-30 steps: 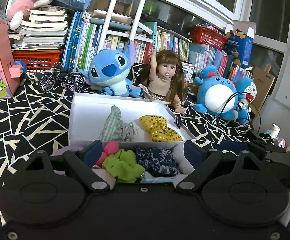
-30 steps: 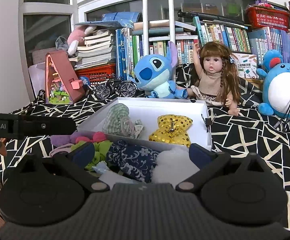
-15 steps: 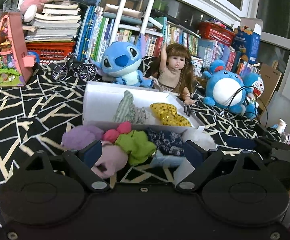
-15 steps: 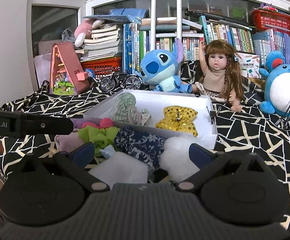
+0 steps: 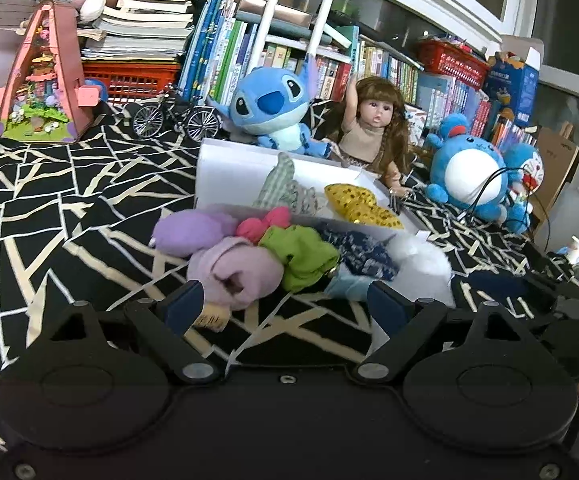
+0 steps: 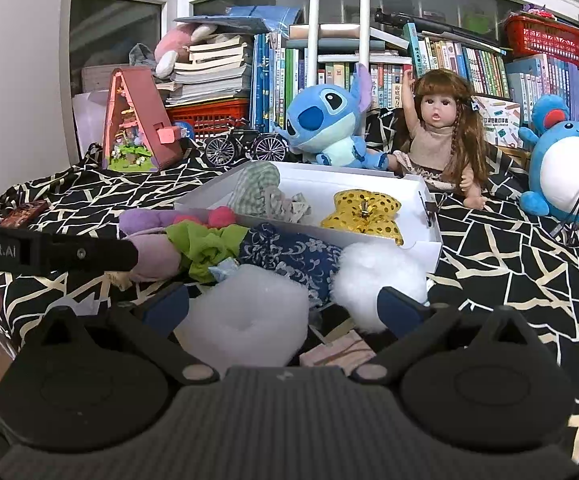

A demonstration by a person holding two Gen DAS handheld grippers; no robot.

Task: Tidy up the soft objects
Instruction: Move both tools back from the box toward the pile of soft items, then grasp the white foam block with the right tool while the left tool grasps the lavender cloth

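Before the white box [image 5: 225, 168], a heap of purple, green, navy and white soft pieces [image 5: 297, 256] lies beyond both grippers' spread, empty fingers [image 5: 181, 306].

The blue round plush [image 6: 569, 172] is cut by the right edge.

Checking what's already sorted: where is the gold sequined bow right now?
In both wrist views the gold sequined bow lies inside the white box, on its right half, beside the green checked cloth.

You've got a black-and-cream patterned cloth [image 5: 69, 200] carrying a white box [image 6: 329, 188], soft-item pile [image 5: 281, 256] against its near wall, plush toys, doll [image 6: 441, 140], model bicycle [image 5: 173, 118] behind.
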